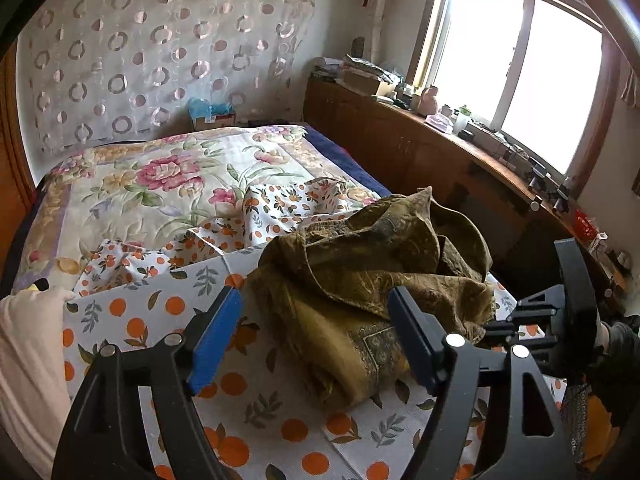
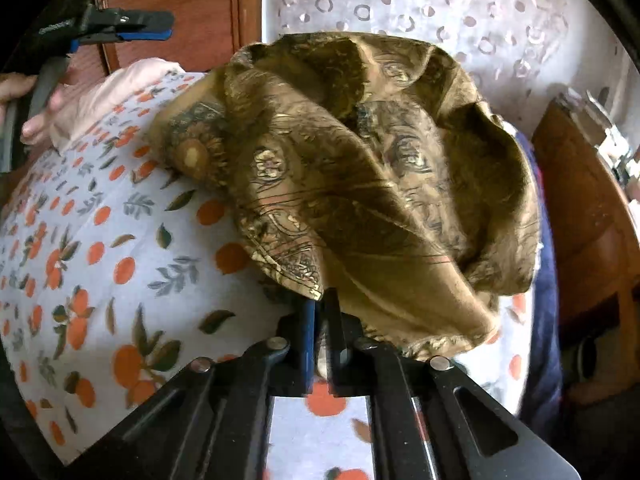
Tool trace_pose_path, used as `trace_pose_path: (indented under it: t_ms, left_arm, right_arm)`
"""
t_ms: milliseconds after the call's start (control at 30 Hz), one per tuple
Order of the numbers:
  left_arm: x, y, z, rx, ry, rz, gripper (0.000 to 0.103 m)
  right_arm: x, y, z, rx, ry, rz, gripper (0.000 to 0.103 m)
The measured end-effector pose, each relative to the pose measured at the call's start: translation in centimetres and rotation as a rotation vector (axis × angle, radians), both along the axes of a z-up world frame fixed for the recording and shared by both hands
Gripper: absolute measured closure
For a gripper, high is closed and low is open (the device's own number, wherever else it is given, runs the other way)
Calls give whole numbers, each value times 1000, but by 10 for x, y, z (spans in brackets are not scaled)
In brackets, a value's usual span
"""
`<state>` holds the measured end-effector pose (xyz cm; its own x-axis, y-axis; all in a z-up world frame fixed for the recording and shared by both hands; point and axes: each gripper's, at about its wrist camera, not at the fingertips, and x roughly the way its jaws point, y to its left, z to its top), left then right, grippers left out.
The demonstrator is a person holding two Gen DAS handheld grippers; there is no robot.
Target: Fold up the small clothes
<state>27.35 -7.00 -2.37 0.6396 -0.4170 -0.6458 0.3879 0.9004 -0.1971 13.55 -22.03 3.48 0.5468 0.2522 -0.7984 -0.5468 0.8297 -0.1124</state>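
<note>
Left wrist view shows me an orange-print sheet [image 1: 132, 320] over a floral quilt [image 1: 160, 176], window [image 1: 520, 68] upper right; left gripper [image 1: 316, 328] gapes empty, right gripper [image 2: 322, 308] pinches the brown paisley cloth [image 2: 360, 152].

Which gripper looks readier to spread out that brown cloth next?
Probably the right gripper: its jaws are shut on an edge of the brown cloth. The left gripper is open, holding nothing.

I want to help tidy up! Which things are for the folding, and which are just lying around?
For the folding:
- crumpled brown patterned cloth
- right hand-held gripper, pinching its edge
- left hand-held gripper, open

Just lying around:
- orange-print sheet
- windowsill clutter
- cardboard box
</note>
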Motion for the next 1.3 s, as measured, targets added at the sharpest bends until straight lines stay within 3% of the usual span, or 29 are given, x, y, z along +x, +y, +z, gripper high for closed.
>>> trace_pose_path:
  t_ms: [200, 333, 500, 600, 667, 733, 800, 1033, 1167, 1300]
  left_arm:
    - [-3, -2, -2, 18, -7, 0, 26]
    - [3, -7, -9, 32, 10, 9, 26]
    - [16, -13, -21, 49, 43, 21, 26]
    - [25, -16, -26, 61, 58, 23, 26]
    - [30, -19, -29, 68, 65, 20, 26]
    - [39, -21, -33, 79, 74, 18, 26]
    - [49, -24, -37, 88, 77, 17, 26]
    - [90, -36, -50, 126, 93, 15, 26]
    - [107, -42, -55, 154, 96, 9, 26]
    - [118, -41, -60, 162, 94, 14, 26]
  right_arm:
    - [18, -24, 84, 82, -226, -72, 100]
    - [60, -44, 110, 89, -281, -149, 100]
    - [117, -41, 73, 67, -146, -232, 100]
    - [137, -29, 66, 73, -93, -261, 98]
    - [139, -25, 64, 68, -85, -291, 84]
    - [137, -30, 70, 80, -110, -319, 61]
    - [149, -37, 75, 97, -137, -346, 52]
    - [106, -56, 78, 157, -189, -337, 50]
    - [87, -58, 61, 167, -134, -269, 50]
    - [92, -55, 42, 105, -101, -257, 50]
